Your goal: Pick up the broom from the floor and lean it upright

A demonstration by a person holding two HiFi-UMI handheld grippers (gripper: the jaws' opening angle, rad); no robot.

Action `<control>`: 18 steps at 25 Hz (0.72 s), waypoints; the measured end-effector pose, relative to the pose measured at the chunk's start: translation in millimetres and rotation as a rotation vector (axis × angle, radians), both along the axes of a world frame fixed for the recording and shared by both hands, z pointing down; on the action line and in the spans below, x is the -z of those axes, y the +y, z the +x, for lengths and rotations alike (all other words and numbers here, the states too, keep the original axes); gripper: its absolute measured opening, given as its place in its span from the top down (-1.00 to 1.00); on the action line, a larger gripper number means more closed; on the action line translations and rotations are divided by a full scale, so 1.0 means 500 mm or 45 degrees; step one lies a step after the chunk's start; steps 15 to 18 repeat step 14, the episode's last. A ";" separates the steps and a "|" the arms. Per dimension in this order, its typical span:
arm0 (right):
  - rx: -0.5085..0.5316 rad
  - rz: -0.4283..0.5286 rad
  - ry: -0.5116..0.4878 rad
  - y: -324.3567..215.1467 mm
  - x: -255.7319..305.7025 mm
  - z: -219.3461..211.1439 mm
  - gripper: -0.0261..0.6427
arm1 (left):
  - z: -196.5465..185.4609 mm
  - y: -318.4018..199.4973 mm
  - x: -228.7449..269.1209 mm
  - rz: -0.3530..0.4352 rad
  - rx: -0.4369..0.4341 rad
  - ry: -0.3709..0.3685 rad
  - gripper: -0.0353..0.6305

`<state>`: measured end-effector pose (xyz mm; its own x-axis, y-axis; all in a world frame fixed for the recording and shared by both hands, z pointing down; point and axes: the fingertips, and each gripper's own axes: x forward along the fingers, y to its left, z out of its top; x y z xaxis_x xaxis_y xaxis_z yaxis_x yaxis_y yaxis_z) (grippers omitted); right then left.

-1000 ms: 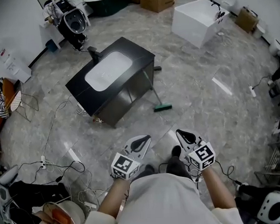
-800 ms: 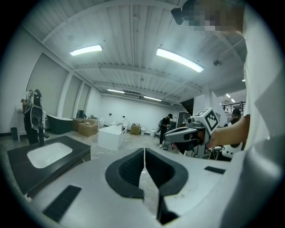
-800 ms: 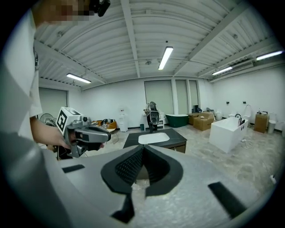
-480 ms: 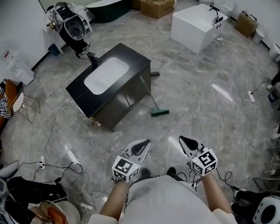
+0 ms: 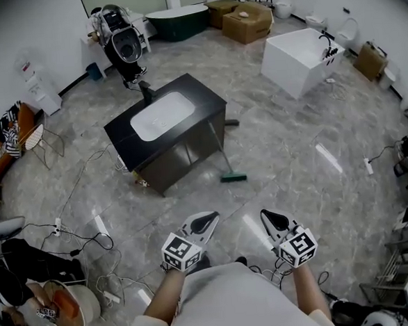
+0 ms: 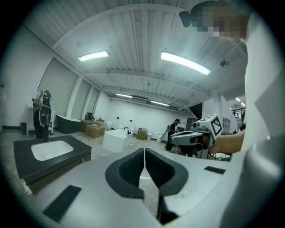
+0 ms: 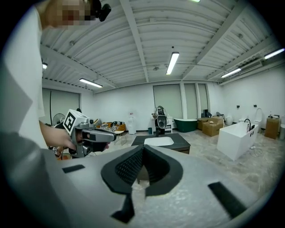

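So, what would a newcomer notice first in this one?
The black vanity cabinet with its white basin dominates mid-floor; a broom with a green head appears to lean against its right side. Nearest the camera, the left claw and right claw hover shut and empty, well short of it.

floor point(image 5: 295, 173): glossy marbled stone | vanity point(image 5: 203, 99): matt black | basin point(image 5: 160, 115): glossy white | box point(image 5: 250, 22): cardboard
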<state>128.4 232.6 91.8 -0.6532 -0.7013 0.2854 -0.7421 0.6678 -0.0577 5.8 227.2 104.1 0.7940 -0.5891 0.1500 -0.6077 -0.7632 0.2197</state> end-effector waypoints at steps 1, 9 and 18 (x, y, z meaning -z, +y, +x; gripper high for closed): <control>0.005 0.000 0.000 0.000 0.002 0.000 0.92 | 0.001 0.001 0.000 0.000 0.005 0.002 0.86; 0.016 0.018 0.007 -0.015 0.007 -0.008 0.92 | -0.012 -0.007 0.011 0.011 0.022 -0.005 0.86; 0.033 0.030 0.010 -0.012 0.028 -0.017 0.92 | -0.022 -0.003 0.013 0.009 0.032 -0.002 0.86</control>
